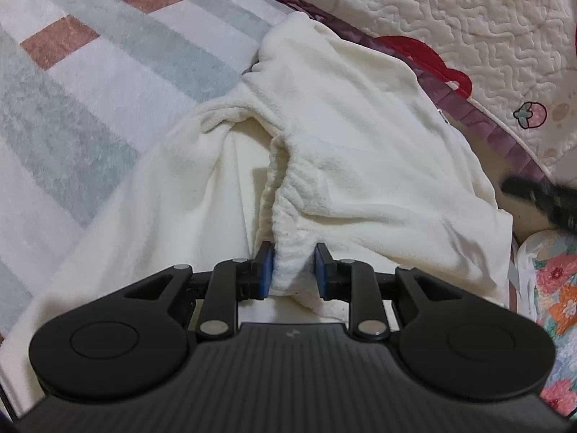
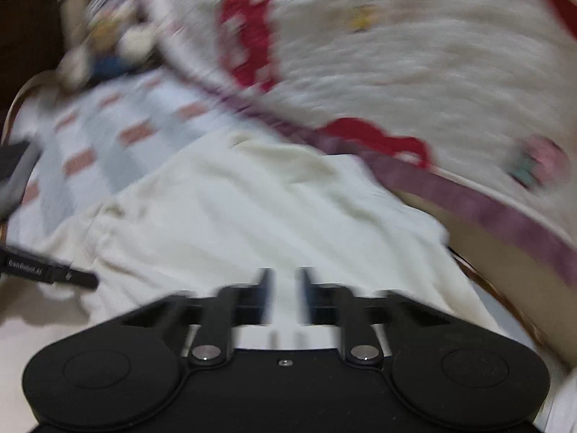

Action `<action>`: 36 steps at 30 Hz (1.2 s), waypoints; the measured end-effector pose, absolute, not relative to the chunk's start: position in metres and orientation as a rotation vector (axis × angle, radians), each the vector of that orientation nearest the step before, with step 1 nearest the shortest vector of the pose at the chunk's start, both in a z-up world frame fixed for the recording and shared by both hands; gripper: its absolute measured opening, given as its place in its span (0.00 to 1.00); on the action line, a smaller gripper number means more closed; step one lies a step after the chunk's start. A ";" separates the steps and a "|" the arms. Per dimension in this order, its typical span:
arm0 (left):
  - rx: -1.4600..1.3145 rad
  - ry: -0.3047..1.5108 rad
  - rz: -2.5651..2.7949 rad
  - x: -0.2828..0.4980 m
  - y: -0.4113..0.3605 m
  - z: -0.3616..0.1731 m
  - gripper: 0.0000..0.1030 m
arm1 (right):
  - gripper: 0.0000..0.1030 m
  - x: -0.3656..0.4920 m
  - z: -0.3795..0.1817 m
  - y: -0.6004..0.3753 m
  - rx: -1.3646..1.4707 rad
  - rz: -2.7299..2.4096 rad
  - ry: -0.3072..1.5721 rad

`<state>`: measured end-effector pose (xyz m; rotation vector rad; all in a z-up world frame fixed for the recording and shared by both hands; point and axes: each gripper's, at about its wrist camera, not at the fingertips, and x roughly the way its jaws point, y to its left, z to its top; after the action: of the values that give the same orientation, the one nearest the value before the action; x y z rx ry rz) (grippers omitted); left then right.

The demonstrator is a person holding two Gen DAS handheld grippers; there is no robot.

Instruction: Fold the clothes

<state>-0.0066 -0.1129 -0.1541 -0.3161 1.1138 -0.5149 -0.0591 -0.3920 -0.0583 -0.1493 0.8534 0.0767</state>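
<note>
On the bed, left side: checked blanket [image 1: 90, 83] in white, grey-green and rust squares, flat, running from near left to far centre. Cream fleece garment [image 1: 360, 144] lies on it mid-scene, bunched; its far right edge touches the purple ruffled border of a quilted cover [image 1: 487, 36] with red shapes, a yellow heart and a strawberry print. Far right near corner: floral fabric [image 1: 555, 288], partly cut off.

Left gripper [image 1: 294, 270]: blue pads clamped on a gathered elastic edge of the garment, fabric pinched between them and pulled up into a ridge.

Right wrist view is motion-blurred. Same blanket [image 2: 90, 137] far left, garment [image 2: 252, 209] centre, quilted cover [image 2: 414, 54] filling far right, purple border running down to the right. Cluttered items far left, too smeared to identify. Left gripper's finger [image 2: 50, 270] shows at the left edge over the garment. Right gripper [image 2: 285, 296]: fingers close together with a narrow gap, nothing visibly between them, above the garment's near edge; contact unclear.
</note>
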 end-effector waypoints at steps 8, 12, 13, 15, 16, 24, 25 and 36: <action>-0.315 1.107 -0.546 -0.007 -0.113 -0.155 0.24 | 0.45 -0.010 -0.087 -0.298 -0.342 0.383 0.914; -0.327 1.106 -0.555 -0.006 -0.112 -0.156 0.24 | 0.59 0.005 -0.106 -0.275 -0.555 0.445 0.970; -0.337 1.107 -0.556 -0.006 -0.111 -0.157 0.24 | 0.59 0.010 -0.110 -0.273 -0.588 0.456 0.988; -0.356 1.111 -0.559 -0.005 -0.110 -0.159 0.24 | 0.60 0.020 -0.117 -0.275 -0.589 0.467 1.022; -0.364 1.112 -0.562 -0.004 -0.109 -0.160 0.24 | 0.62 0.024 -0.119 -0.278 -0.574 0.464 1.036; -0.362 1.089 -0.579 -0.004 -0.110 -0.155 0.26 | 0.09 0.027 -0.127 -0.300 -0.316 0.415 1.057; -0.357 1.072 -0.585 -0.005 -0.109 -0.151 0.24 | 0.08 0.021 -0.122 -0.301 -0.306 0.388 1.020; -0.364 0.994 -0.607 -0.004 -0.104 -0.139 0.24 | 0.07 0.008 -0.074 -0.332 -0.206 0.126 0.728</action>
<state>-0.0037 -0.1041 -0.1392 -0.3643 0.9942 -0.6072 0.0078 -0.3325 -0.0741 -0.2055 0.7278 0.1261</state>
